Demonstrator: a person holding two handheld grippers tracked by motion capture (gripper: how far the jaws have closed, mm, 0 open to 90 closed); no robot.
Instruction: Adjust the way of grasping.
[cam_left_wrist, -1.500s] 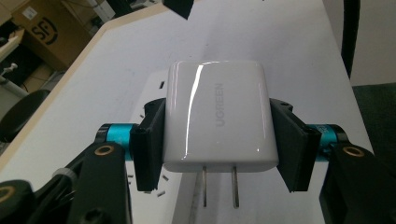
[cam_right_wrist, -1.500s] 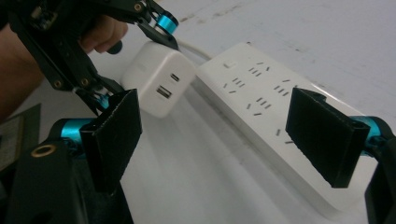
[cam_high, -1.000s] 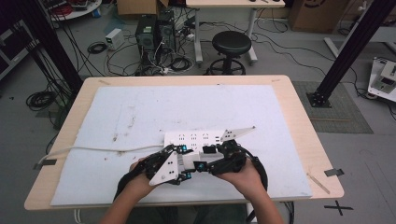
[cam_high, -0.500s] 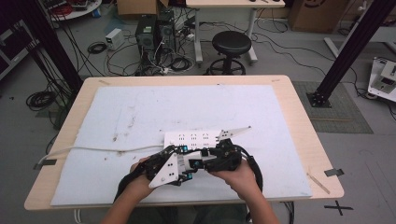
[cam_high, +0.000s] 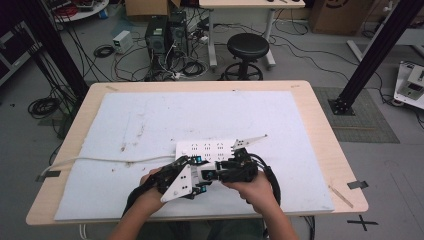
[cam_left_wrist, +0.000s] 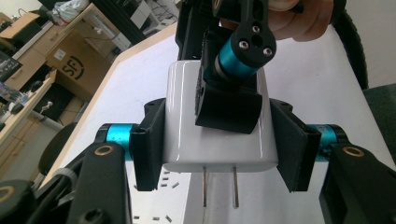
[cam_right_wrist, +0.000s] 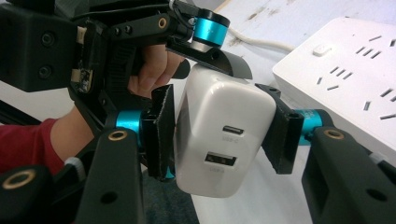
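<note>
At frame centre, my left tool (cam_left_wrist: 219, 149) and right tool (cam_right_wrist: 219, 135) both clamp the white charger (cam_left_wrist: 215, 121), above the power strip (cam_high: 210, 149) on the surface (cam_high: 300, 120).

Grey floor (cam_high: 320, 60) (strewn with cables), a black stool (cam_high: 248, 46) beyond the table (cam_high: 320, 120).

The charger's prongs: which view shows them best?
The left gripper view: the charger sits between the left tool's pads with both prongs pointing down, in plain sight. The right gripper view shows its port face instead. In the high view the tools hide it.
</note>
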